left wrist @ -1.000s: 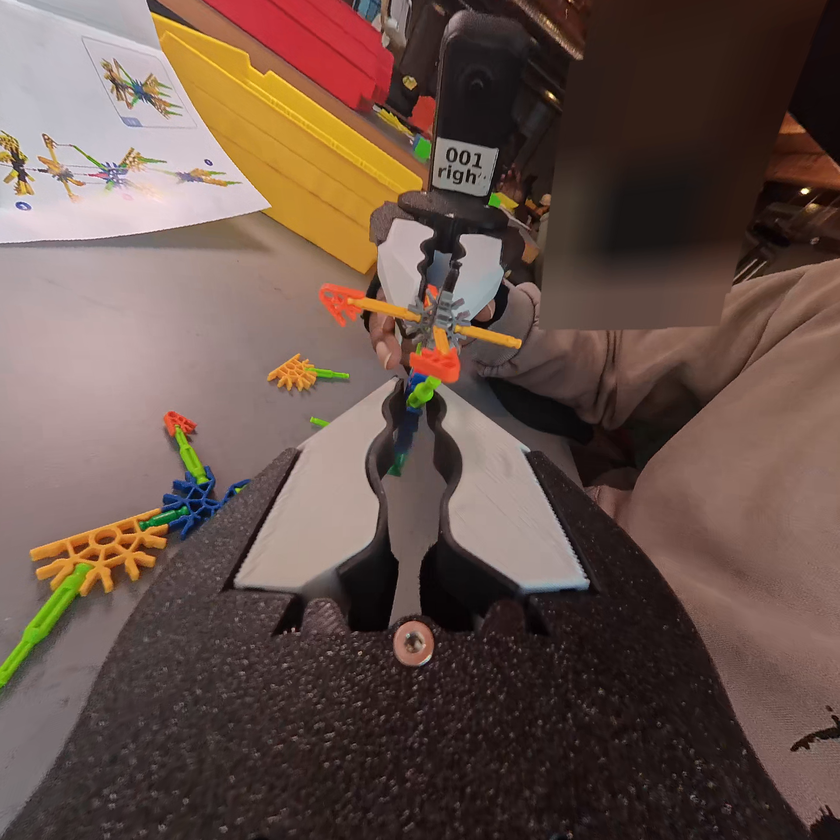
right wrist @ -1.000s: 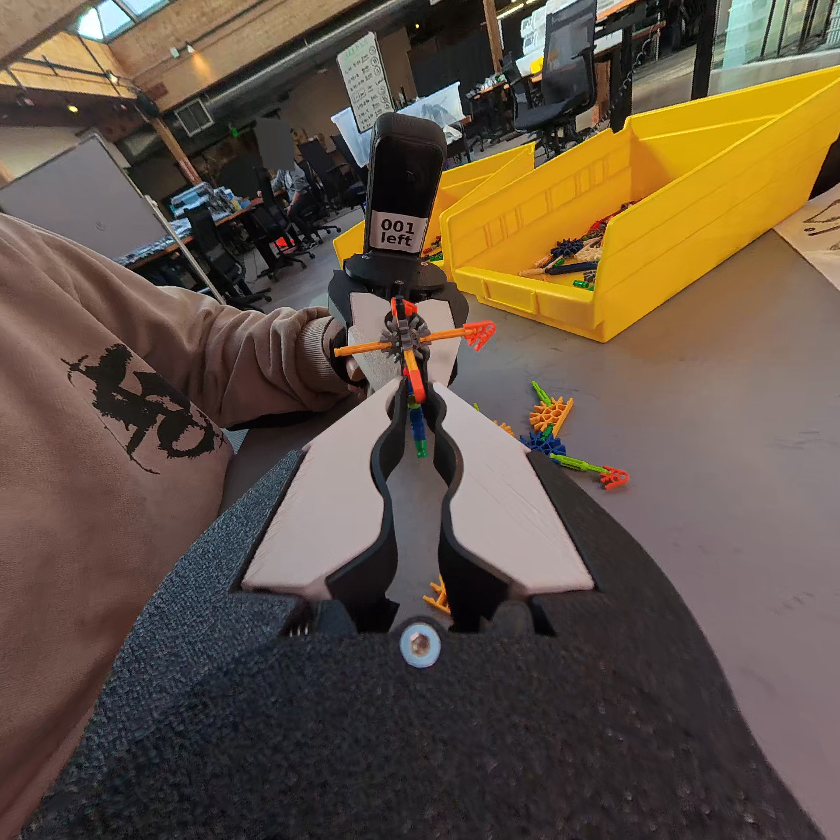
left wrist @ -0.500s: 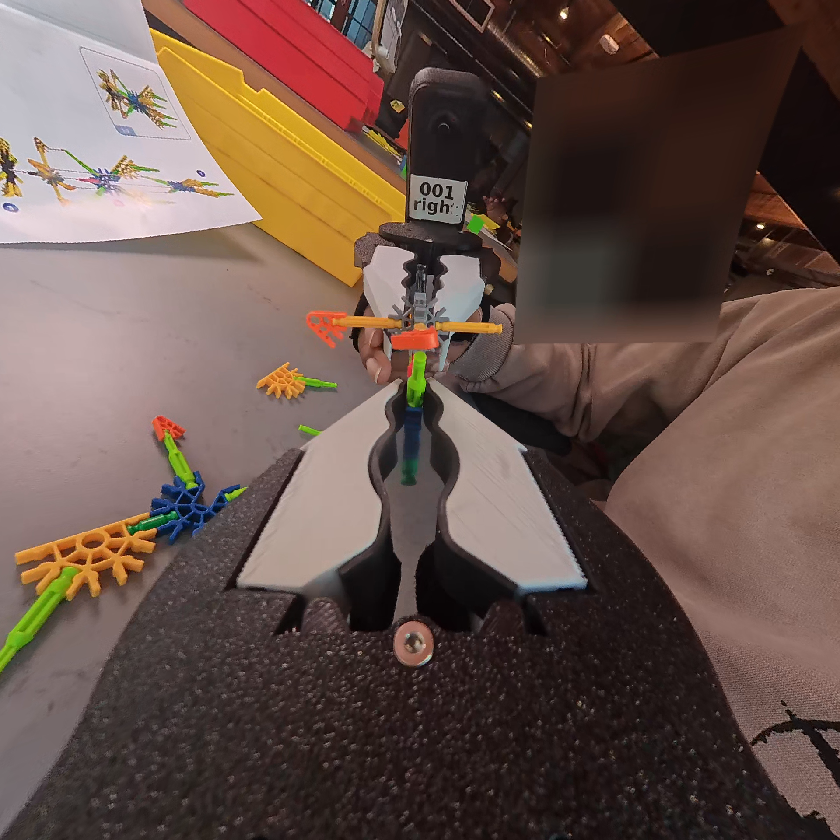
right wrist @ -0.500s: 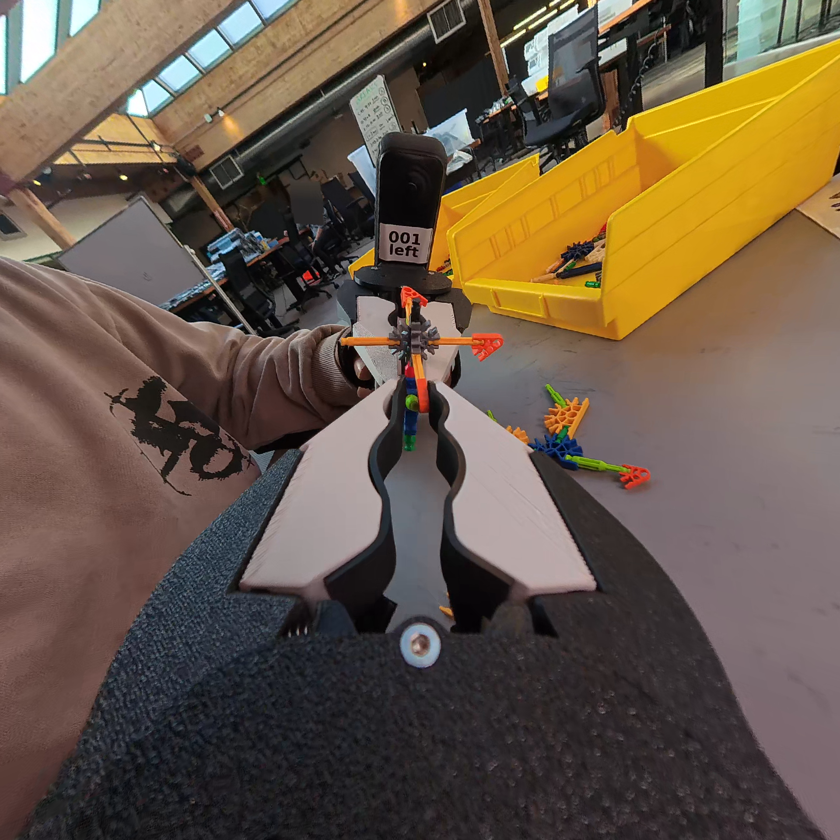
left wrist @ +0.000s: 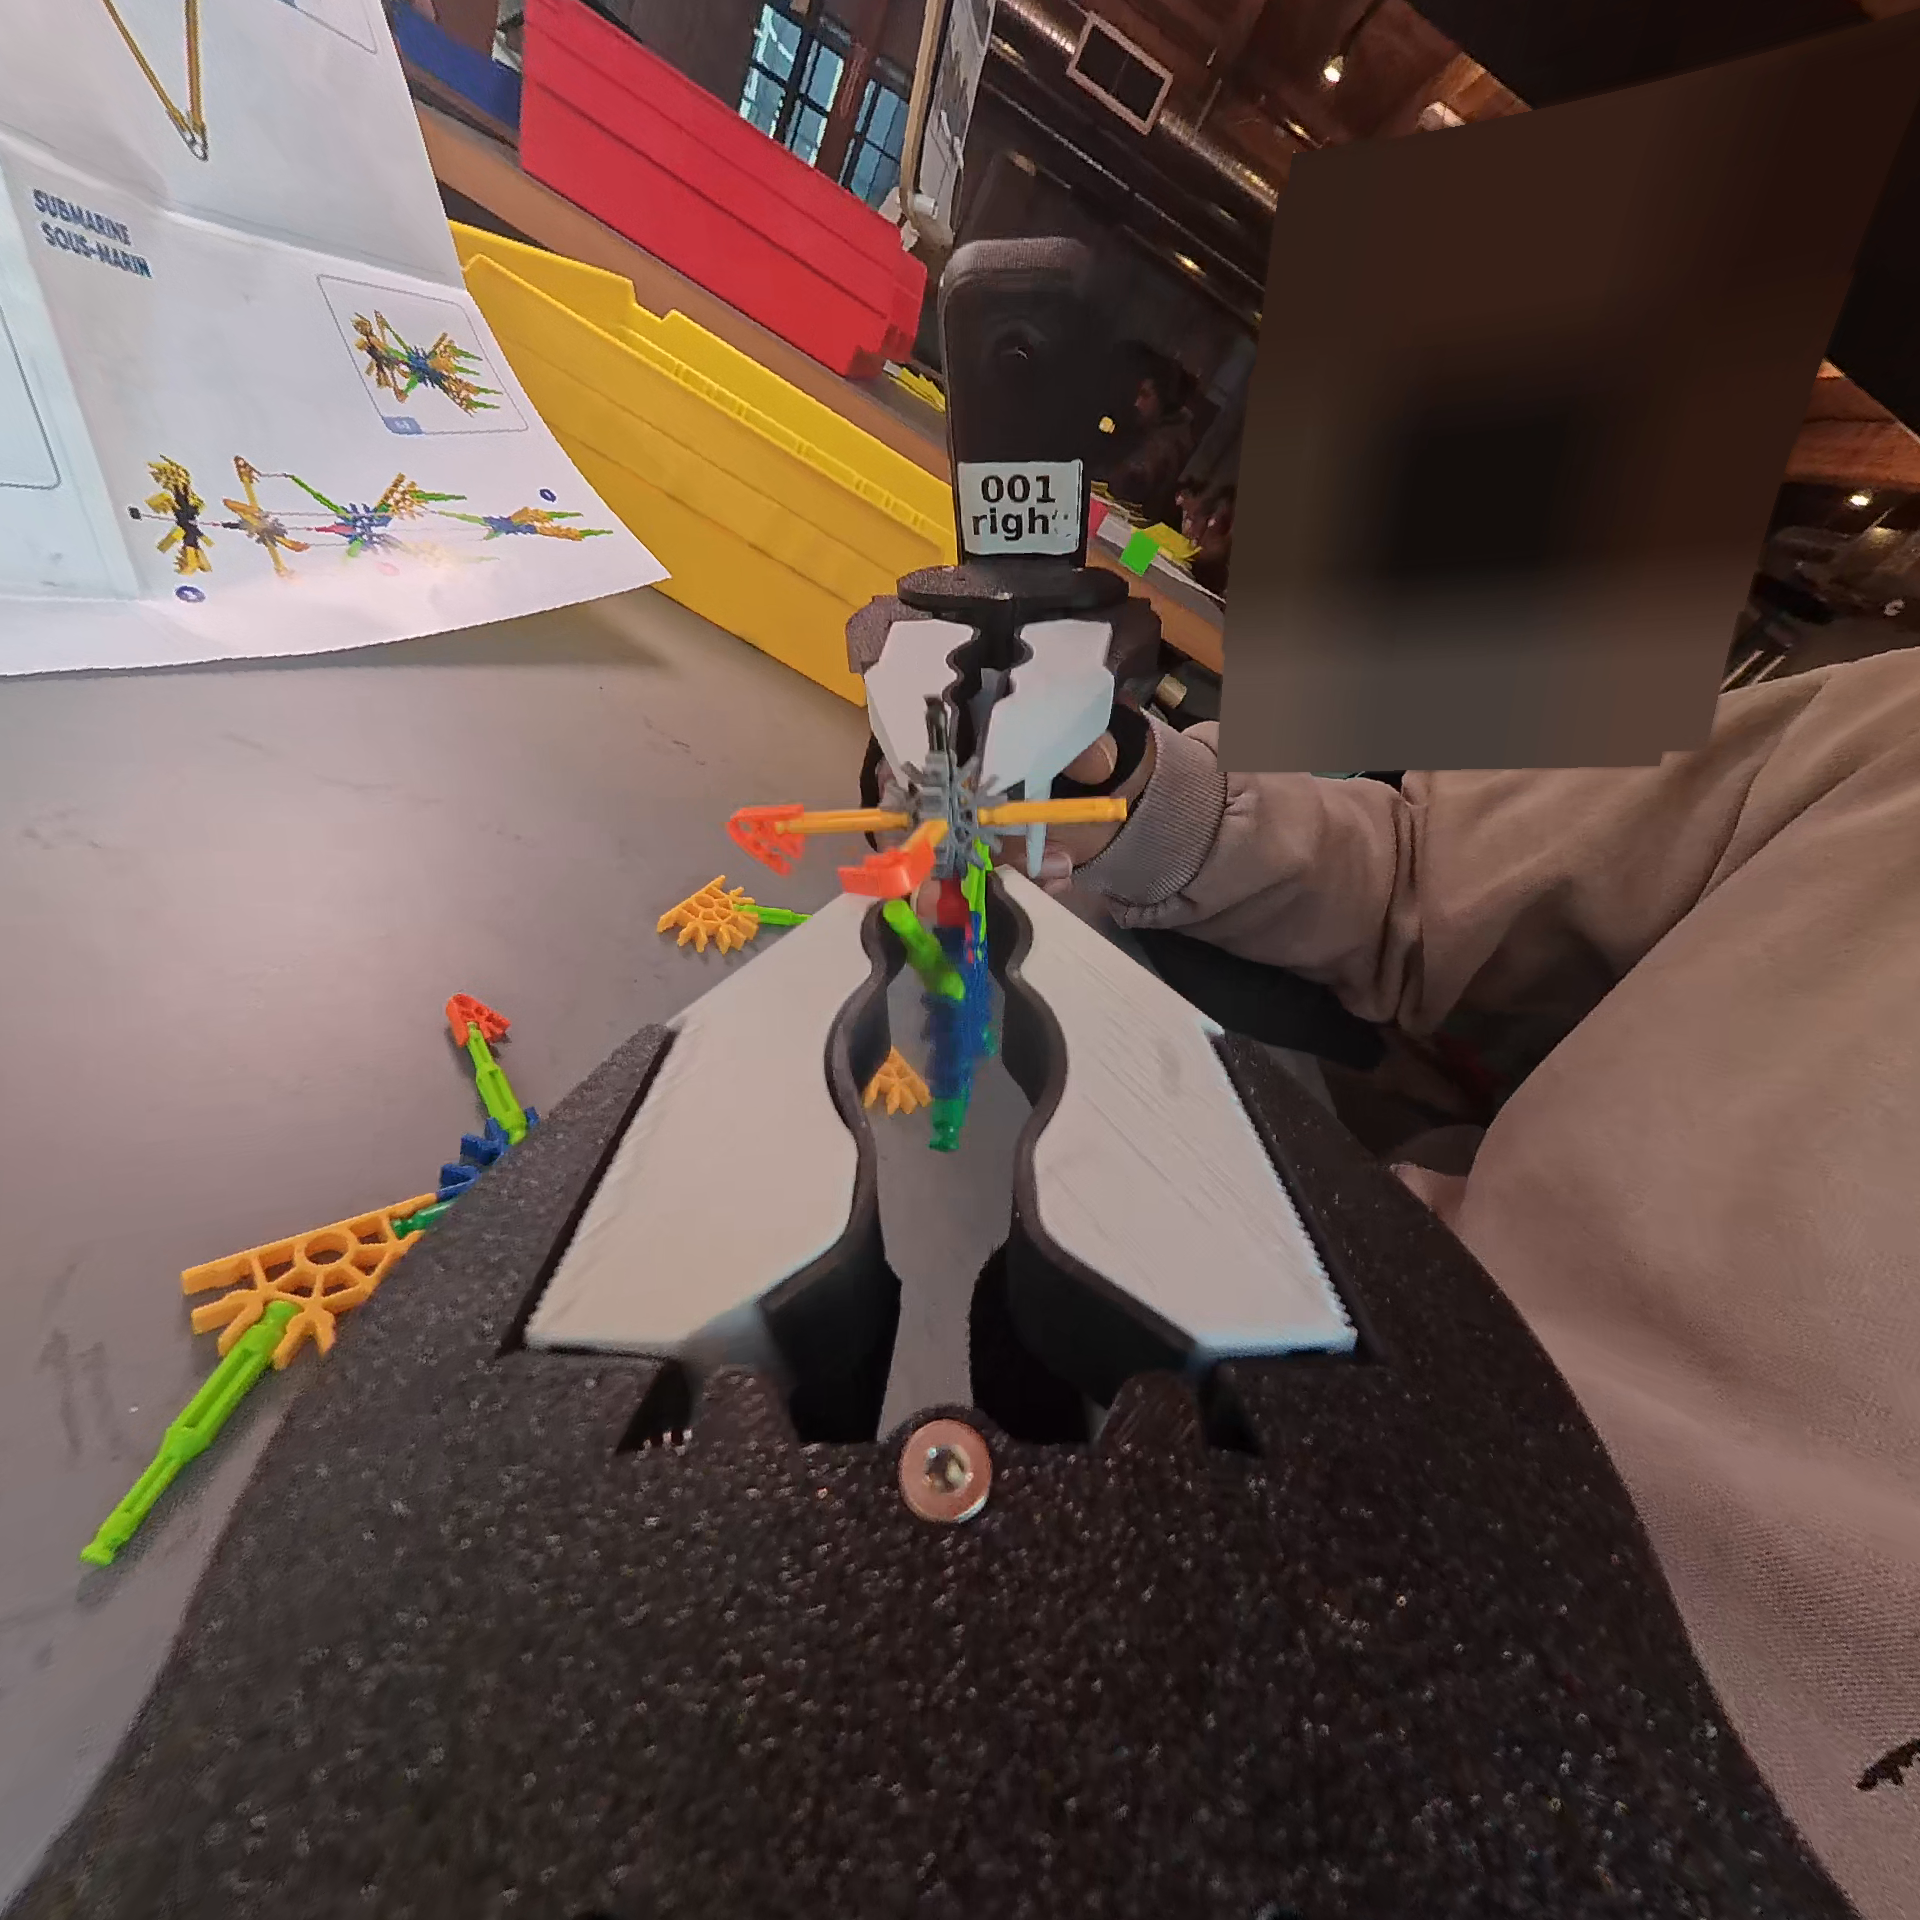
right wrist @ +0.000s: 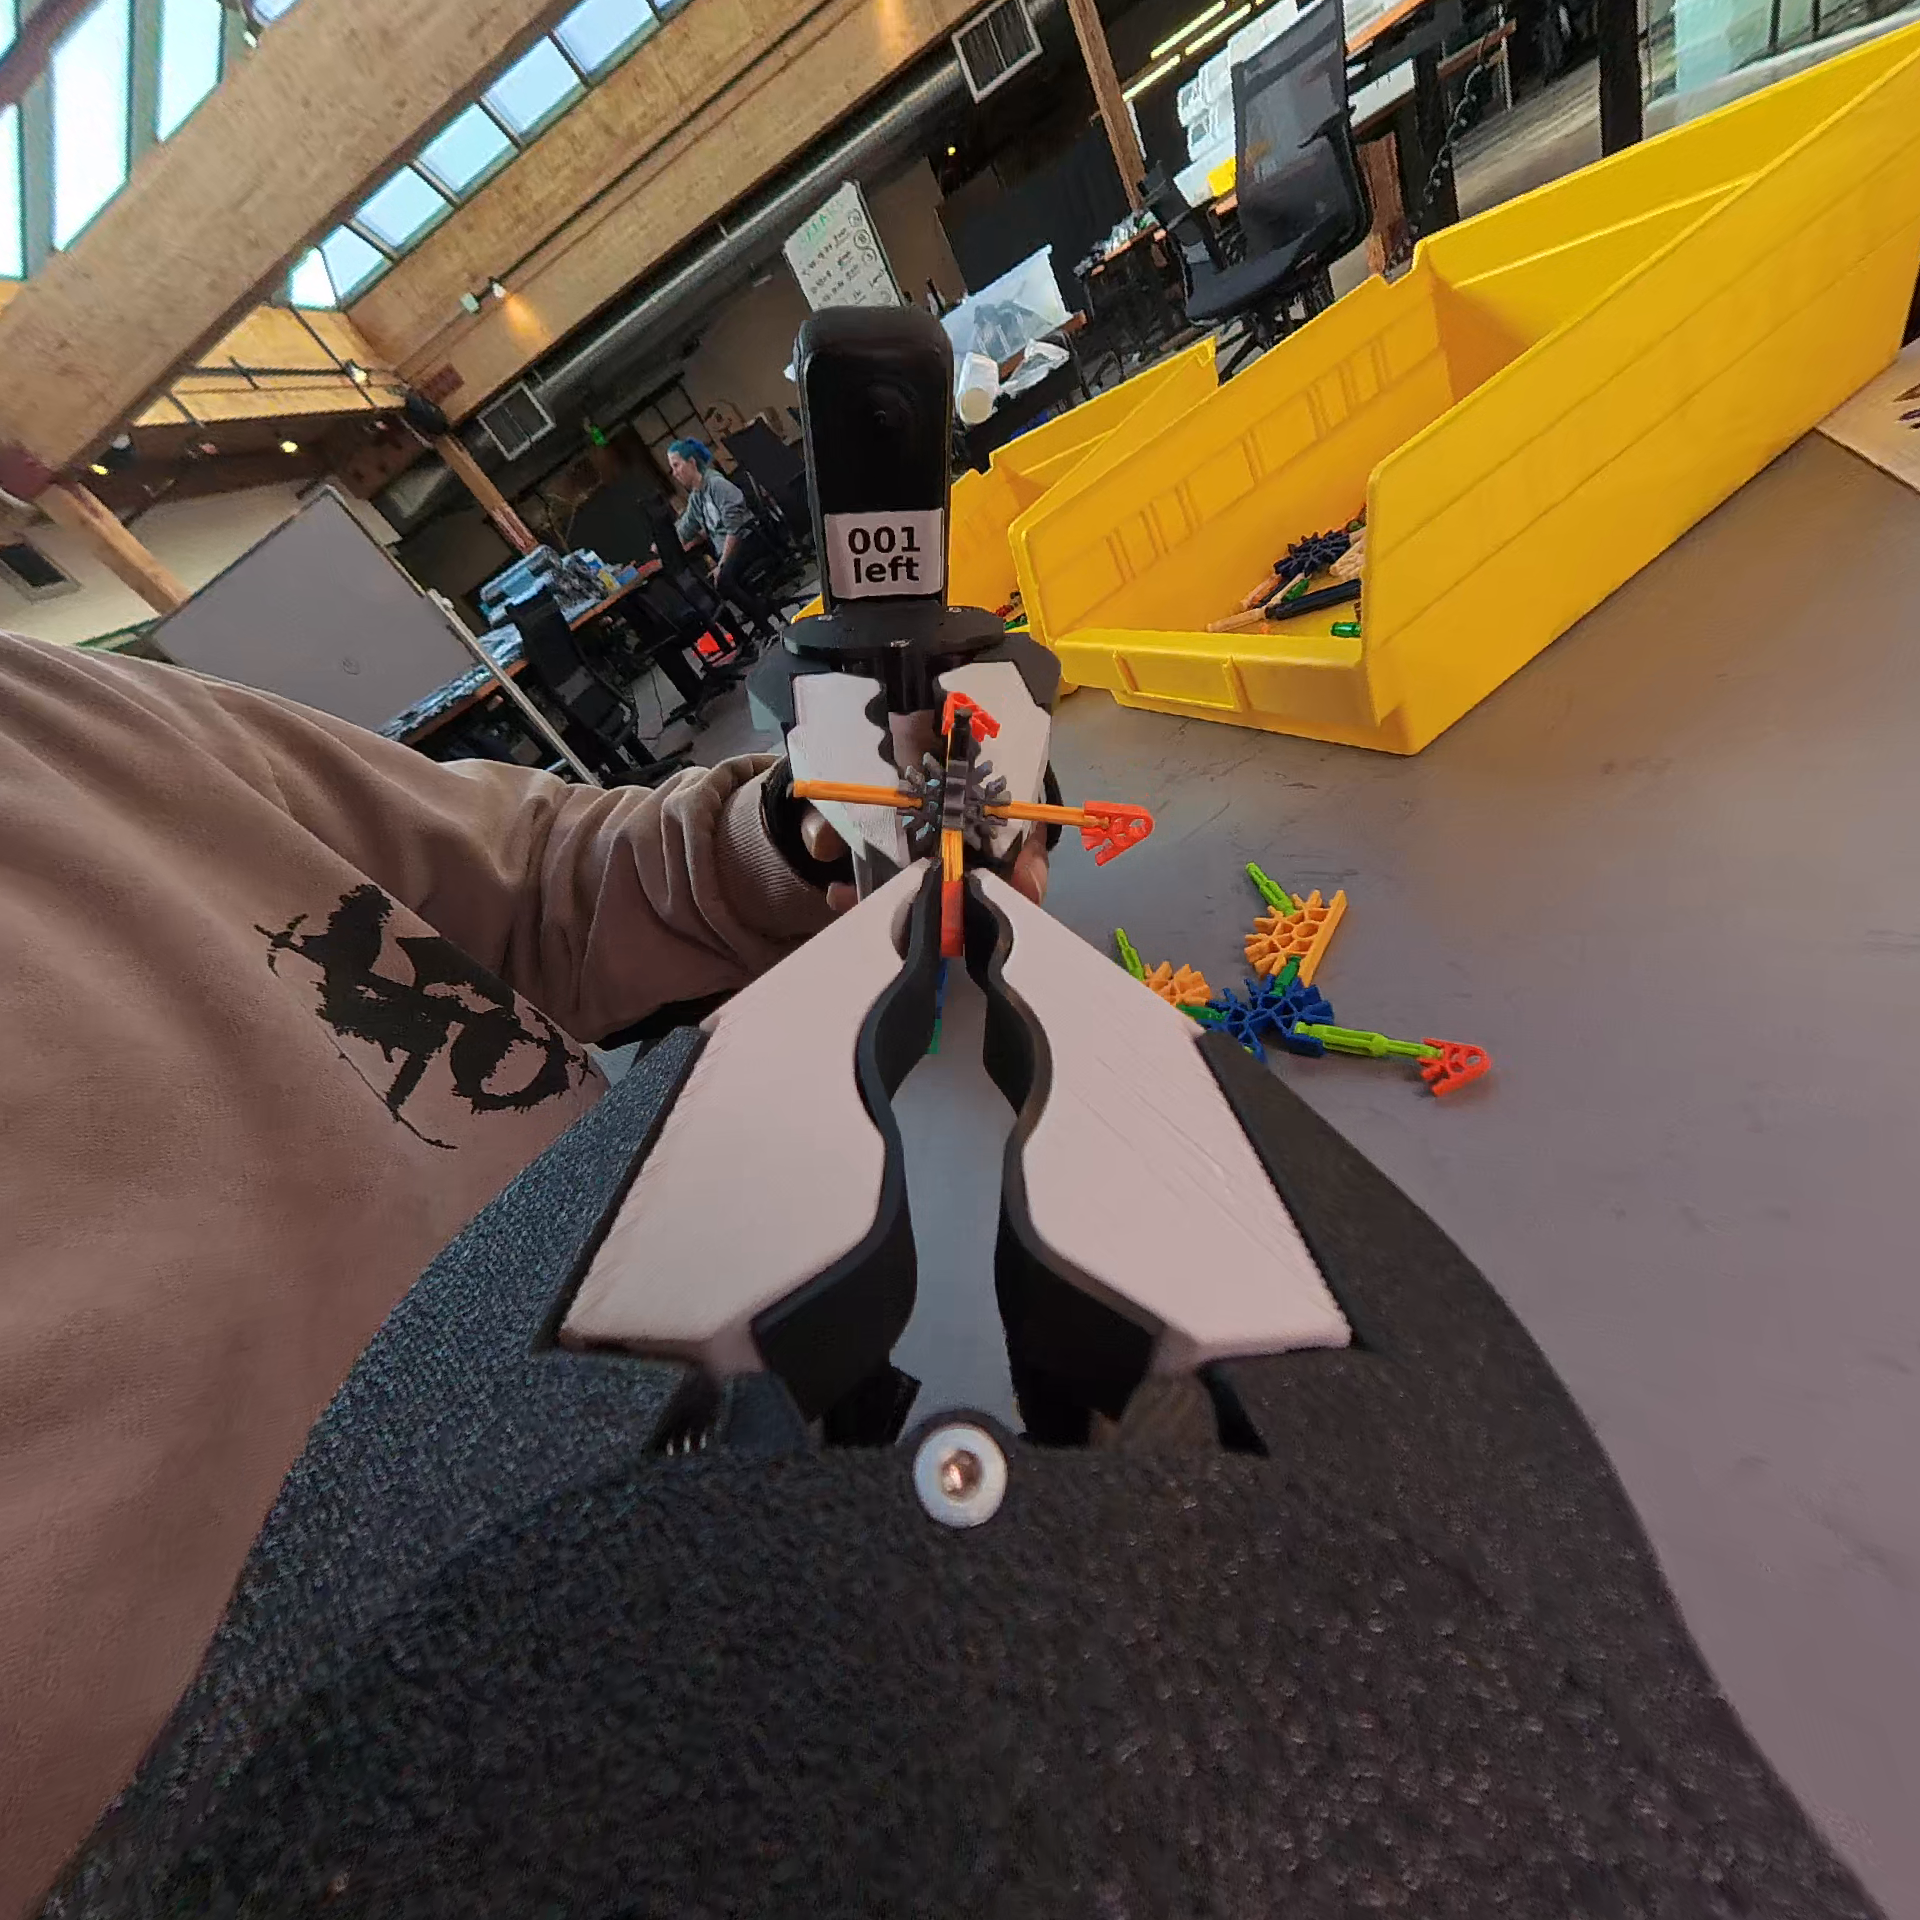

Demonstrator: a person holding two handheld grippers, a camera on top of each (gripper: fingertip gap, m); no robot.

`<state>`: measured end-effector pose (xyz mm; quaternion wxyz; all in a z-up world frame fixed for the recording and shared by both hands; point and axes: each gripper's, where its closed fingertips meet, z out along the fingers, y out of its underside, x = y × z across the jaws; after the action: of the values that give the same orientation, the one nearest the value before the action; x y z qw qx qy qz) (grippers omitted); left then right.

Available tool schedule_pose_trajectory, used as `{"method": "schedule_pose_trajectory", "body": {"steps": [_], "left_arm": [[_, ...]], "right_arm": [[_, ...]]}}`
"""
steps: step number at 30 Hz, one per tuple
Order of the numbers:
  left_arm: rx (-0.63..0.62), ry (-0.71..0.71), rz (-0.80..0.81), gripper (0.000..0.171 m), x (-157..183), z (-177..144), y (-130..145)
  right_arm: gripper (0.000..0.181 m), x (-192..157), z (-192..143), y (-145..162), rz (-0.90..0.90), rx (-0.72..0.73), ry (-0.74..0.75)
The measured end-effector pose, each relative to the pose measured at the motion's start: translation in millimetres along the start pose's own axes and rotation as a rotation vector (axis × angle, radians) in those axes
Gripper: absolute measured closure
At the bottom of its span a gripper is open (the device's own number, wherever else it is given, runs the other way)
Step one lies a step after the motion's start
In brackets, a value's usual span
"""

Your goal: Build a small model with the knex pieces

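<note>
Far left in your left wrist view, the instruction sheet (left wrist: pixel 260 416) lies on the grey table (left wrist: pixel 312 831), with a yellow bin (left wrist: pixel 727 436) just behind its right edge and a red bin (left wrist: pixel 707 197) beyond that. Nearer you, loose pieces: an orange fan on a green rod (left wrist: pixel 281 1288), an orange-tipped green rod (left wrist: pixel 483 1049) and a small orange fan (left wrist: pixel 712 914). Centre now: your left gripper (left wrist: pixel 940 914) is pinched nearly closed on the lower stem of the model (left wrist: pixel 951 831), a blurred blue-and-green stack hanging between its fingers. Facing it, your right gripper (left wrist: pixel 982 790) meets the grey hub from above, an orange rod sticking out to each side, the left one with an orange tip. Over to your right wrist view: a tan sleeve (right wrist: pixel 364 935) on the left, then the right gripper (right wrist: pixel 948 904) closed tight on the orange-red stem just under the hub, the left gripper (right wrist: pixel 925 821) right behind it. To the right, a blue-and-orange cluster (right wrist: pixel 1268 997) rests on the table, apart from both tools, and a yellow bin (right wrist: pixel 1507 499) with a few parts stands behind.
</note>
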<state>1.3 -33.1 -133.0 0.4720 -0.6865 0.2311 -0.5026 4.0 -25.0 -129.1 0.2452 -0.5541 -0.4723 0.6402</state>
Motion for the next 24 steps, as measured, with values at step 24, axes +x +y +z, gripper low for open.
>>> {"method": "schedule_pose_trajectory", "body": {"steps": [24], "left_arm": [[-0.212, -0.402, 0.255, 0.162, -34, 2, 21]], "right_arm": [[0.178, 33, 0, 23, 0.146, -0.108, 0.186]]}}
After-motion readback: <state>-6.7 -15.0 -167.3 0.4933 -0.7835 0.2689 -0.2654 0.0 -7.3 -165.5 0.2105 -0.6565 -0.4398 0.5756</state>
